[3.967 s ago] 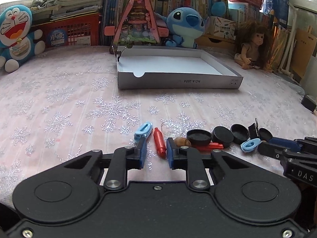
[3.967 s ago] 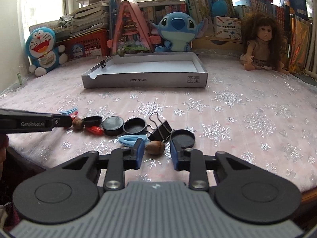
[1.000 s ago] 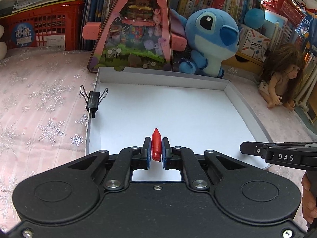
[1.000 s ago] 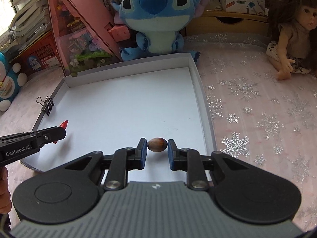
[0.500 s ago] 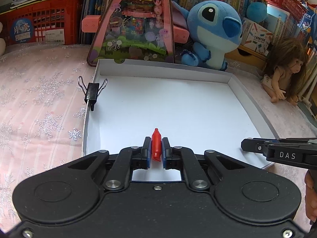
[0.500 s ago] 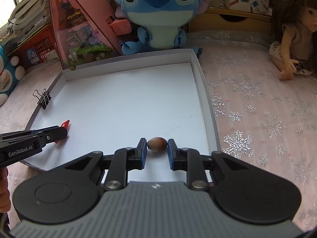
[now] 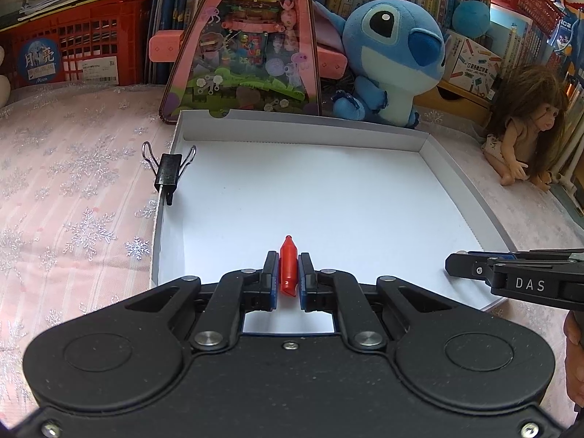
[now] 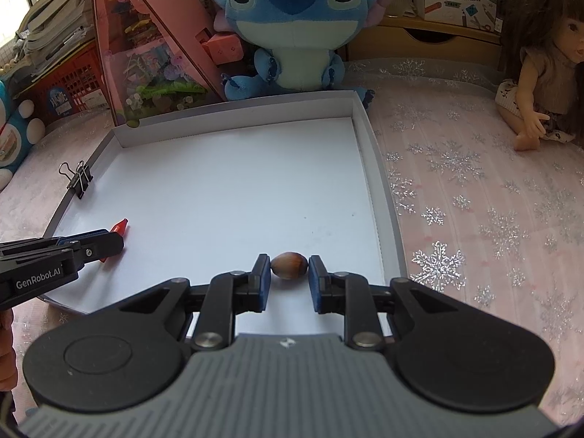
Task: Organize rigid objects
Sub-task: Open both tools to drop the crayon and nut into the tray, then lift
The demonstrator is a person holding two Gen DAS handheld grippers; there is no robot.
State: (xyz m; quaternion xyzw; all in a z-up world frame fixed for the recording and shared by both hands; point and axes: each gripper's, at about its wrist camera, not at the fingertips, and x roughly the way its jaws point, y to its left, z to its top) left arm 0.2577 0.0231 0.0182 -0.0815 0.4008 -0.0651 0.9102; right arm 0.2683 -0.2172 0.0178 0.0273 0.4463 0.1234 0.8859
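My left gripper [image 7: 288, 270] is shut on a small red crayon-shaped piece [image 7: 288, 268] and holds it over the near left part of the white shallow box [image 7: 328, 197]. My right gripper [image 8: 289, 270] is shut on a brown acorn-like nut [image 8: 289, 264] over the near right part of the same box [image 8: 226, 189]. The left gripper [image 8: 109, 242] with the red piece [image 8: 120, 227] shows at the left of the right wrist view. The right gripper [image 7: 474, 266] shows at the right of the left wrist view. A black binder clip [image 7: 168, 173] is clipped on the box's left wall.
The box sits on a pink snowflake tablecloth [image 7: 73, 189]. Behind it stand a pink triangular toy house [image 7: 248, 47] and a blue Stitch plush [image 7: 390, 62]. A doll [image 8: 540, 73] sits at the right. A red basket [image 7: 73, 54] stands at the back left.
Both grippers have moved a little forward over the box with their objects still held. Four seconds ago they were at the scattered items on the tablecloth.
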